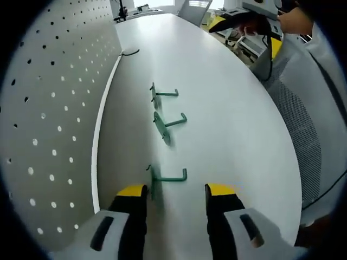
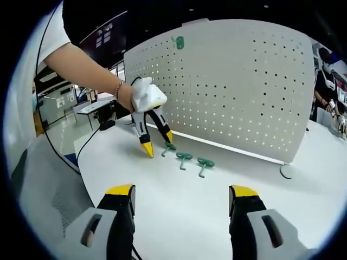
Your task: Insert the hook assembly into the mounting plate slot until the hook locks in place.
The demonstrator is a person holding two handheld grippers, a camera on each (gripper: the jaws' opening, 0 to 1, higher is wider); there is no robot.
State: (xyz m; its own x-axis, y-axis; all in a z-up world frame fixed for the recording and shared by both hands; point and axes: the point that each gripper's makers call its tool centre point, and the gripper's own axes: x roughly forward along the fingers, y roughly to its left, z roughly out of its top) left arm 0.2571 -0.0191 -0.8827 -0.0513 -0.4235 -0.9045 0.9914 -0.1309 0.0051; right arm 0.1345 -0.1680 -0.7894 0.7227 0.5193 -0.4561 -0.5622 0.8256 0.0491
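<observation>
Both grippers' jaws wide open; left gripper (image 2: 157, 143) straddles nearest hook (image 1: 165, 177).

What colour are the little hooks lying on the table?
Green. The three hooks show best in the left gripper view, lying on the white table.

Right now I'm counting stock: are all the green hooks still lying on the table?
No. Three hooks lie on the table, but a fourth hook already hangs high on the pegboard.
</observation>
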